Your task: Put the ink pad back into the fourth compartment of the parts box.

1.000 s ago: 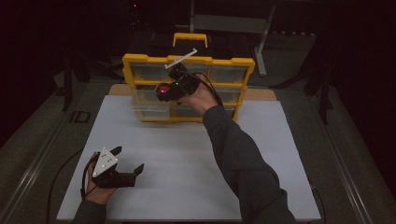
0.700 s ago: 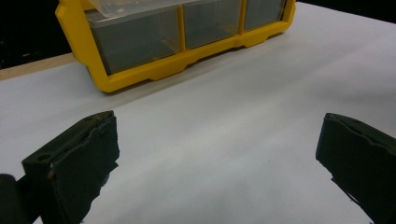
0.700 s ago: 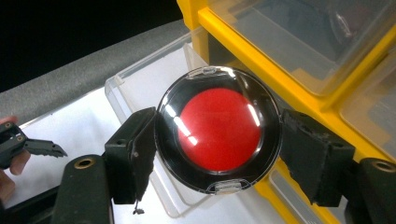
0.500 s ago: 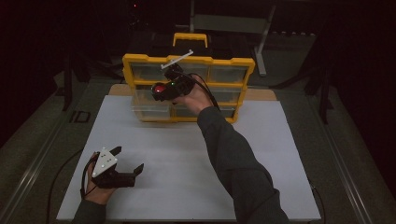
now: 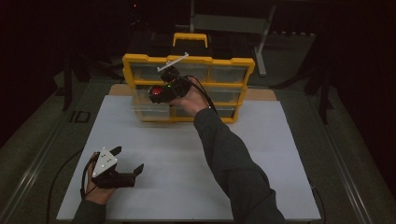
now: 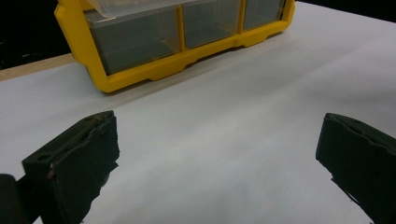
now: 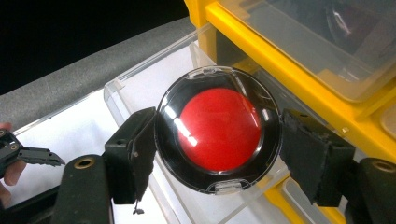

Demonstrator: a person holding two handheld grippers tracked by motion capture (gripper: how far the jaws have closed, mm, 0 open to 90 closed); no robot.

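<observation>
Since the earlier frame the right gripper (image 7: 217,144) has been carried slightly left. A round, glossy black compact with a red centre (image 7: 218,129) is clamped between its pads, above a clear plastic drawer (image 7: 140,93) pulled out of the yellow organizer (image 5: 135,65). The left gripper (image 6: 217,158) is held agape over the white worktop (image 5: 187,154).

The right hand-held gripper (image 5: 161,91) (clamping the red compact (image 5: 158,92)) edged slightly leftward.

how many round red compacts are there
1: the round red compact sits clamped in the right gripper above the pulled-out clear drawer. Others may be hidden inside the yellow organizer.
</observation>
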